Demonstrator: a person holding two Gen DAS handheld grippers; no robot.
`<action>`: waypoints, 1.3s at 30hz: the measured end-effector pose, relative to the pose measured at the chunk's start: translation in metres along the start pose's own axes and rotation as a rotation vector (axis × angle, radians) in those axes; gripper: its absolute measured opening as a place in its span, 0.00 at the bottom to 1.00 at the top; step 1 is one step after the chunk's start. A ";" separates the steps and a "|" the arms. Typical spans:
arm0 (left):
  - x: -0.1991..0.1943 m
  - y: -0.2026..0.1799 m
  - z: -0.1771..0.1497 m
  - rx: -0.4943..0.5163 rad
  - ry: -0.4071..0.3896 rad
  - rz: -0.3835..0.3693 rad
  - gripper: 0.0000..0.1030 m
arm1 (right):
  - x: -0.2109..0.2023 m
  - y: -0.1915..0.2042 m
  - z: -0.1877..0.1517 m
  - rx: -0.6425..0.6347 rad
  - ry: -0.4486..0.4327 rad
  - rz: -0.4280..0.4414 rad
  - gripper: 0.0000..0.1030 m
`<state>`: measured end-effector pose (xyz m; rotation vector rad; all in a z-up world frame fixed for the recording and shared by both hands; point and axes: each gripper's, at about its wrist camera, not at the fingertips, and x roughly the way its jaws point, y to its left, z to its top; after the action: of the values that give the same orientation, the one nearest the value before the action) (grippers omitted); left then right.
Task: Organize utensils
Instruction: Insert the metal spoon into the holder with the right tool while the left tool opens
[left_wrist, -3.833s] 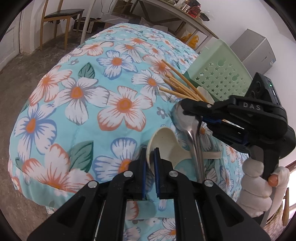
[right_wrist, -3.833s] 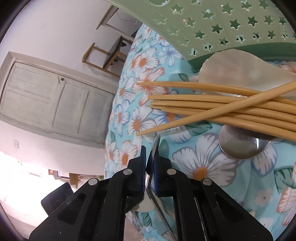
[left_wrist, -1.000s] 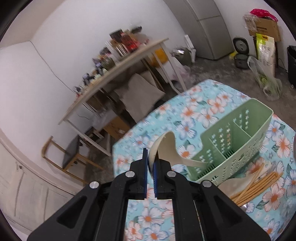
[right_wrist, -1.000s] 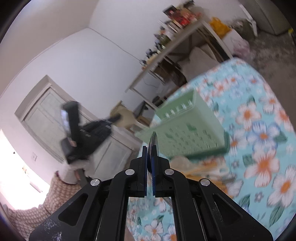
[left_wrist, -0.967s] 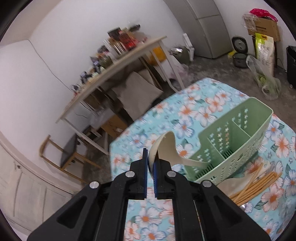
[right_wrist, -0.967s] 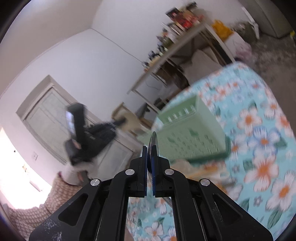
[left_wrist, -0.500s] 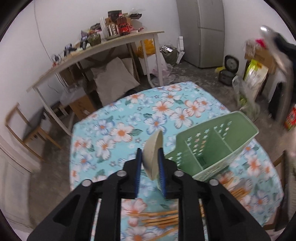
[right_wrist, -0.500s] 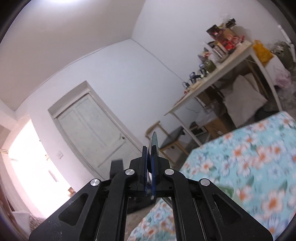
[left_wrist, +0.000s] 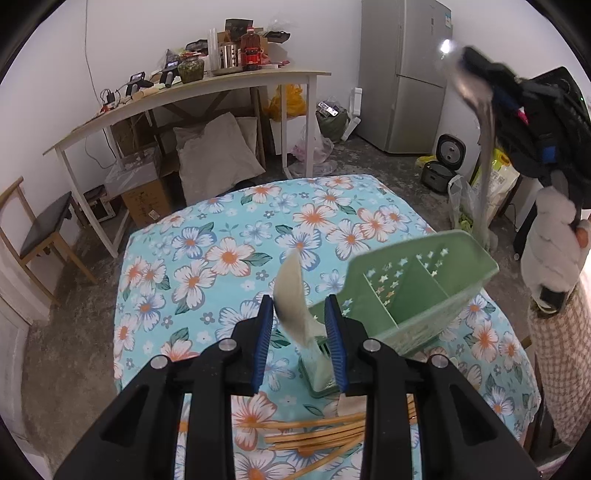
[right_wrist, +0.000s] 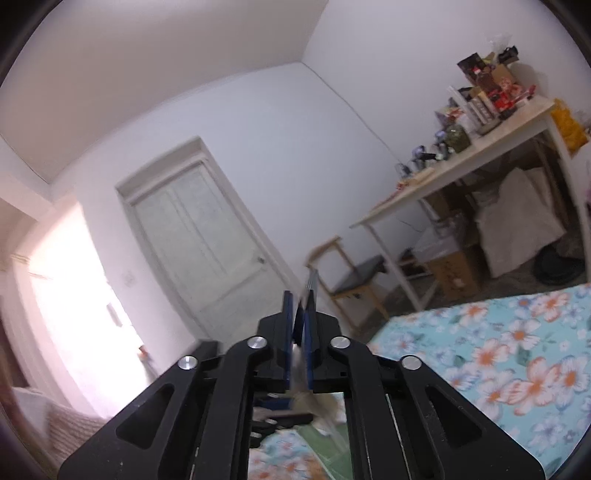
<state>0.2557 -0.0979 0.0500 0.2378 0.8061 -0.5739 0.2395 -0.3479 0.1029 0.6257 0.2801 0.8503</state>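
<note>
Moved: my left gripper (left_wrist: 299, 341) came from the counter (left_wrist: 207, 266) to above the green caddy (left_wrist: 476, 258).
Left fingers: opening, loose around the cream spoon (left_wrist: 293, 299), handle pointing down into the nearest compartment.
Right gripper (right_wrist: 299, 332): clamped on metal spoon (left_wrist: 484, 122), raised, farther away.

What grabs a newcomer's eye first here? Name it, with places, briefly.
The cream ceramic spoon hangs between the opening left tongs, their blue pads off it, its handle pointing down into the pale green plastic star-holed utensil caddy on the turquoise floral tablecloth. At upper right, the right tongs clamp a metal spoon above the caddy.
</note>
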 end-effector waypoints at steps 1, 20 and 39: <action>0.001 0.001 0.000 -0.009 0.001 -0.006 0.27 | -0.002 0.001 0.004 0.008 -0.013 0.022 0.03; 0.002 0.003 -0.007 -0.030 -0.013 -0.005 0.27 | -0.015 -0.016 -0.024 0.048 0.050 -0.031 0.02; -0.067 0.018 -0.052 -0.185 -0.129 -0.050 0.30 | -0.098 0.047 -0.087 0.025 0.013 -0.341 0.47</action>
<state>0.1967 -0.0354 0.0638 0.0111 0.7363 -0.5521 0.1072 -0.3653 0.0623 0.5753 0.3968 0.5241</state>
